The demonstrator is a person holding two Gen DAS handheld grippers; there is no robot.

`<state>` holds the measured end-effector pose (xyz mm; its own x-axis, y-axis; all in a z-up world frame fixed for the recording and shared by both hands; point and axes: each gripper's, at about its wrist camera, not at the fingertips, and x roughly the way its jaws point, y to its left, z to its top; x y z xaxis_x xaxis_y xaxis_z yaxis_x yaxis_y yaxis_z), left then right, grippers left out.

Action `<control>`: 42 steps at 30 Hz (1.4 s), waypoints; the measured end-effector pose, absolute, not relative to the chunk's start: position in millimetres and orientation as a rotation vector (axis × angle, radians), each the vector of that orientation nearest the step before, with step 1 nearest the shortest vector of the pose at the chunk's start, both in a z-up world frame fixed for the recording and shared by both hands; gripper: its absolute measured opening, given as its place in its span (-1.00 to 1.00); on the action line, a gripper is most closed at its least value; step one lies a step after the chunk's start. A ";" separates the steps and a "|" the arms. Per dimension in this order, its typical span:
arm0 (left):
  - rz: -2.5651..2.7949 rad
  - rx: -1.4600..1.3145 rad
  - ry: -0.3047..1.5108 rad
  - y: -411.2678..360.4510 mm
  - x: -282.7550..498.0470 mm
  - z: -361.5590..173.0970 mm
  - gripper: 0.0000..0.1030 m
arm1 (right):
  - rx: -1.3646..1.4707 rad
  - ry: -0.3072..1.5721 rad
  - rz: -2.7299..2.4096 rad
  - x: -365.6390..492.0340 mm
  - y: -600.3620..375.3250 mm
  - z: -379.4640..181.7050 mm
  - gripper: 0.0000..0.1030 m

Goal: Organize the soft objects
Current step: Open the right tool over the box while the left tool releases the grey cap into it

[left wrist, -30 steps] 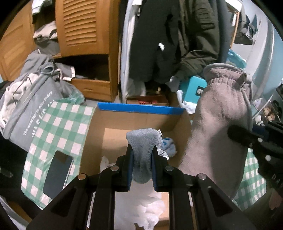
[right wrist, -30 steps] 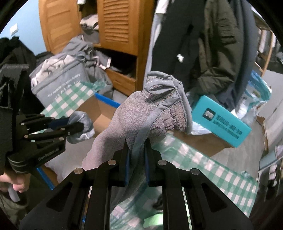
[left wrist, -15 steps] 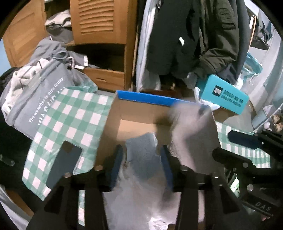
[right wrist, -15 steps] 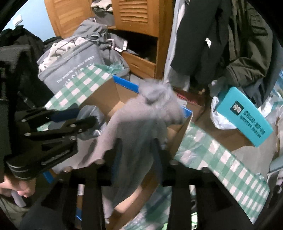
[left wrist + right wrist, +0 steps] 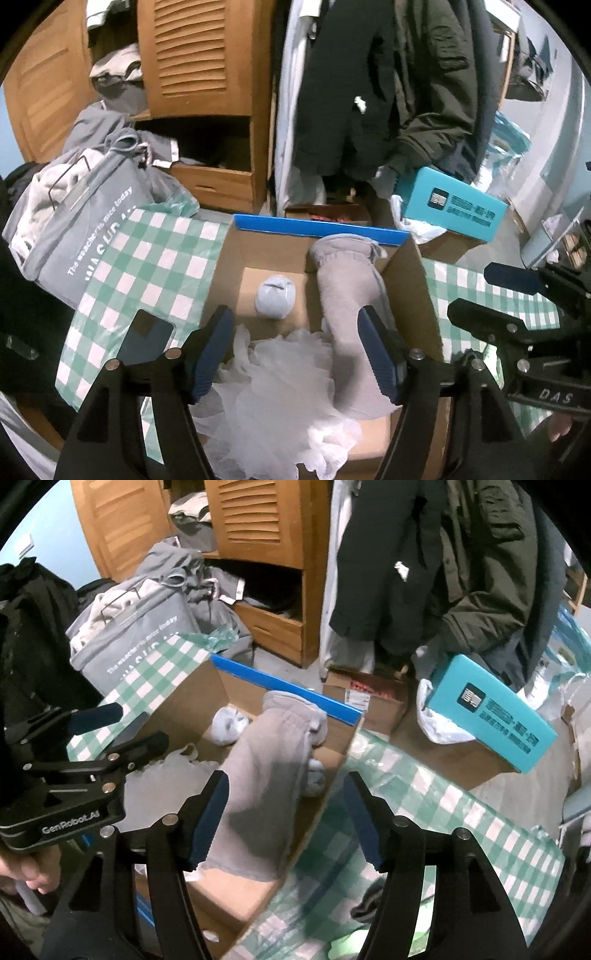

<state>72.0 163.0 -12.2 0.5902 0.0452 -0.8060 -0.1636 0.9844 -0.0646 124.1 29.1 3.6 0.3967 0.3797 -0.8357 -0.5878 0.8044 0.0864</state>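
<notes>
Left wrist: checked tablecloth bears cardboard box; both grippers' fingers opening, empty.

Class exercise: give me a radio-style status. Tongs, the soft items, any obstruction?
Left tongs and right tongs both opening, nothing gripped. Grey mitten and balled sock lie in the cardboard box with white mesh. Nothing obstructing.

My room is dim and cool-toned, with soft shadows. Both views bulge fisheye-style, with black corners. The grey glove is motion-blurred in my right view; the coats at the back look dark and slightly soft.
</notes>
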 end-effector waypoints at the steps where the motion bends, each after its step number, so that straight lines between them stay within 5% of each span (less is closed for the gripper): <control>1: 0.115 -0.131 0.932 160.2 71.5 -11.3 0.40 | -0.236 0.990 0.616 124.2 26.6 3.6 0.25; 42: -0.218 0.144 1.041 -28.5 77.1 -41.4 0.58 | -0.089 1.142 0.284 93.3 -192.8 -36.1 0.27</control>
<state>77.1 -28.5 -41.4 0.4867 -0.1103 -0.8666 0.2467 0.9690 0.0153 93.3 -192.8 -36.1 0.3846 0.1770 -0.9060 -0.2678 0.9606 0.0740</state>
